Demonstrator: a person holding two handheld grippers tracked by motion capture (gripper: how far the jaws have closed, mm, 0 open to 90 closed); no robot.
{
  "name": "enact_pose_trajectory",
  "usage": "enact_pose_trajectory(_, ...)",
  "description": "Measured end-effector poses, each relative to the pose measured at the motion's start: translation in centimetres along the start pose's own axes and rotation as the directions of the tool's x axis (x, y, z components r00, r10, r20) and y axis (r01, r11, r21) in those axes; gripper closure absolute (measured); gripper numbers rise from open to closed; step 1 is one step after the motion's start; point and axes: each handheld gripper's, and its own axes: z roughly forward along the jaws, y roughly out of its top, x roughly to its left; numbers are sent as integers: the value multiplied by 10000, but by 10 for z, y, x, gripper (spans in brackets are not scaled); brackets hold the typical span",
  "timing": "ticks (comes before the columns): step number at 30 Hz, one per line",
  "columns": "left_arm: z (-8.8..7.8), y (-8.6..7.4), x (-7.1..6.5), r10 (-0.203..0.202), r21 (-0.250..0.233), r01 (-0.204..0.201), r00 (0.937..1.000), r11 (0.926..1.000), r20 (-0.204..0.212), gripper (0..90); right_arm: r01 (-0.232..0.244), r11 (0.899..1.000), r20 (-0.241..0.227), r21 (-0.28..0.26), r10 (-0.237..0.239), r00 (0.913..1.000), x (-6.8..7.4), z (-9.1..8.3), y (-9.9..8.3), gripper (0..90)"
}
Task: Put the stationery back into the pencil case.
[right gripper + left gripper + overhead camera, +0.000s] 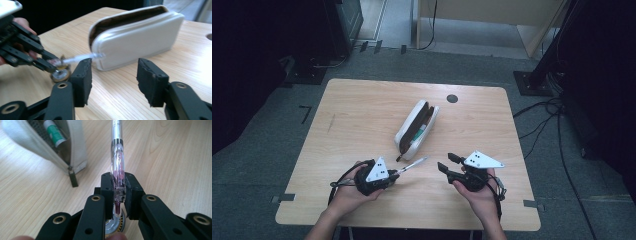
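**Pen pinched on the left, right jaws standing apart**

Starting at the left: gripping the pen [117, 167] by its butt end in the left gripper [393, 175], jaws pressed tight on the clear barrel so that most of the length is sticking out ahead, free to be aimed. Holding it low over the table [362, 110] and pointing it forward and to the right, tip ending just short of the case [416, 129] (seemingly lining it up for the open mouth, though that is a guess from the pose). Clamping so far back is leaving the whole front of the pen clear of the jaws, handy for sliding it in without the pads fouling the fabric.

Moving to the middle: lying on its side, slanted across the table, zip undone and mouth gaping upward, the case is showing a green-and-white tube [53, 133] inside. Zip pull [72, 177] resting on the wood just left of the pen in the left gripper view, near but not touching it.

Ending at the right: hovering with jaws spread and nothing between them, the right gripper [447, 164] is facing the case's white flank, which is sitting beyond the two pads and framed between them in its own view. Waiting apart from both pen and case, well placed for steadying the case or holding the mouth wide, judging by its aim. Pen tip reaching toward the near corner of the case in that view, still outside the opening.
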Motion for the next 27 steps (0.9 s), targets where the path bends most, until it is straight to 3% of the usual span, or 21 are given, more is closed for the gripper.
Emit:
enact_pose_trajectory(7,-9,1,4,-263,-324,262,9996,9991,-31,806,-193,9989,889,420,156,9959,-13,-6,-15,322)
enact_pose_trajectory(12,-11,1,6,-359,-423,350,9992,9985,-197,806,-678,9904,1939,1208,434,9801,-26,-6,-35,190)
enact_pose_trajectory(17,-12,2,9,-457,-477,444,9986,9979,-267,806,-1095,9821,2302,1532,723,9705,-35,-6,-49,134)
enact_pose_trajectory(20,-14,5,11,-492,-543,468,9979,9974,-428,807,-1262,9729,2785,1939,687,9580,-43,-8,-59,96)
enact_pose_trajectory(22,-14,5,11,-505,-569,479,9977,9972,-454,807,-1289,9703,2892,2046,659,9550,-44,-8,-62,82)
enact_pose_trajectory(23,-15,6,12,-546,-604,515,9972,9968,-512,807,-1287,9656,3165,2260,521,9471,-48,-9,-67,79)
enact_pose_trajectory(27,-18,8,15,-839,-745,788,9942,9941,-680,807,-1322,9559,3503,2621,334,9361,-51,-8,-77,79)
